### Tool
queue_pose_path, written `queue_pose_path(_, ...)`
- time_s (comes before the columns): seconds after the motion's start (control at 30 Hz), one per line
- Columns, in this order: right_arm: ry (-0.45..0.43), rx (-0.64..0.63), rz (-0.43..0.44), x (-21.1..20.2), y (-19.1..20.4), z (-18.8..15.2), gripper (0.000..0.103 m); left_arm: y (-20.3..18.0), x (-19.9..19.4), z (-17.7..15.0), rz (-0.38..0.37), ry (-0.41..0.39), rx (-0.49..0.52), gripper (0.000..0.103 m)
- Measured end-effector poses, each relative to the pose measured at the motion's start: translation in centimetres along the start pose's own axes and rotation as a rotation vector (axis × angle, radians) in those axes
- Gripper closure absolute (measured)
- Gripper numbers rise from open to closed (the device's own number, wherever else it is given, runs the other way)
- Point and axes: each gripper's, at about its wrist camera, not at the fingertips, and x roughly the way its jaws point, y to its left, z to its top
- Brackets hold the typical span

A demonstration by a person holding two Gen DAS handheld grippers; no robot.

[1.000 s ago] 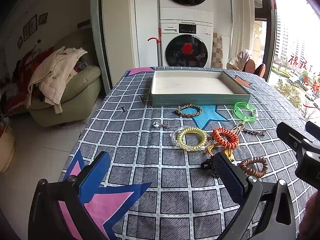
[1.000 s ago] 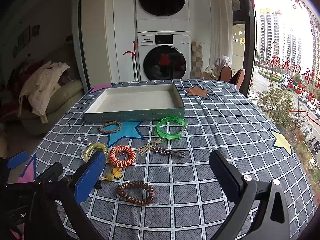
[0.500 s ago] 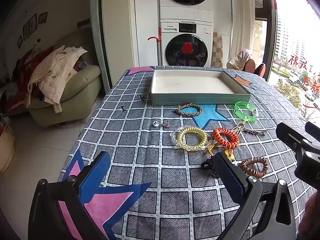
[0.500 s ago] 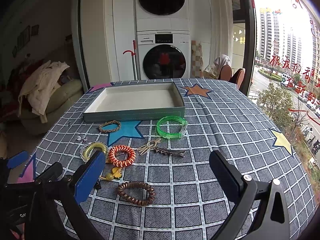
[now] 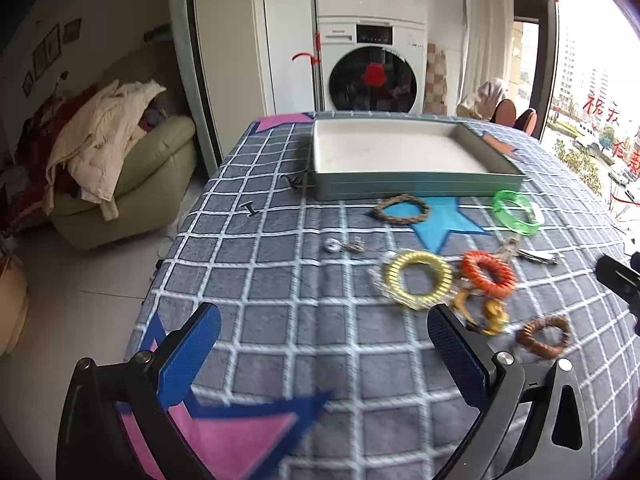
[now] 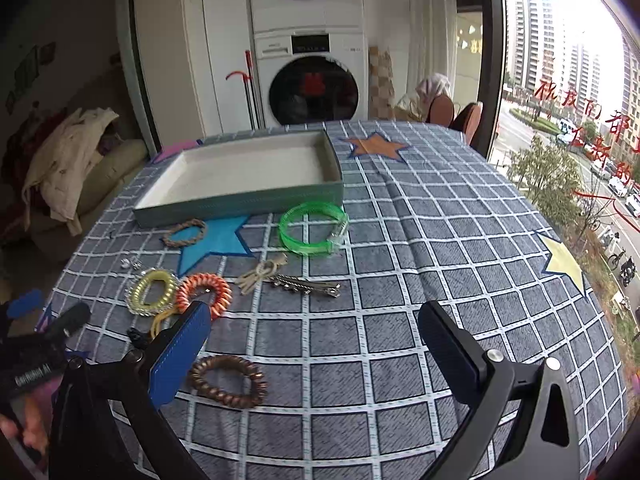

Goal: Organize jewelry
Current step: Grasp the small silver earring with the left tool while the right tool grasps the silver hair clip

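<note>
A shallow grey-green tray (image 5: 420, 190) (image 6: 240, 204) with a white floor stands at the far side of the checked tablecloth. In front of it lie a braided bracelet (image 5: 401, 209) (image 6: 185, 232), a green bangle (image 5: 516, 212) (image 6: 313, 227), a yellow coil ring (image 5: 418, 279) (image 6: 153, 291), an orange coil ring (image 5: 488, 273) (image 6: 205, 289), a brown coil ring (image 5: 544, 336) (image 6: 227, 380), a metal hair clip (image 6: 306, 283) and a small silver charm (image 5: 344, 245). My left gripper (image 5: 324, 352) hovers open over the cloth's near left. My right gripper (image 6: 314, 344) is open just above the brown ring.
A stacked washer and dryer (image 5: 372, 76) stand behind the table. A green armchair (image 5: 120, 184) piled with clothes sits at the left, beyond the table's left edge. A window (image 6: 580, 120) fills the right side. A small black pin (image 5: 251, 210) lies near the tray's left corner.
Both grippers have moved forward and lower toward the jewelry, so the items look bigger. The left wrist view is blurred by motion. Both stay open.
</note>
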Motion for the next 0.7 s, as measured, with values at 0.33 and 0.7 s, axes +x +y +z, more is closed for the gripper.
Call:
queue_pose_path(0.33, 0.142, -0.131, 0.07, 5.3, -1.4, 1.8, 0.007, 1.9, 5.8, 3.6, -0.111, 0.102, 0.094, 0.0)
queue_pose_path(0.7, 0.238, -0.288, 0.156, 9.7, -0.5, 2.5, 0.03, 1.0, 9.8, 5.0, -0.201, 0.176, 0.245, 0.0)
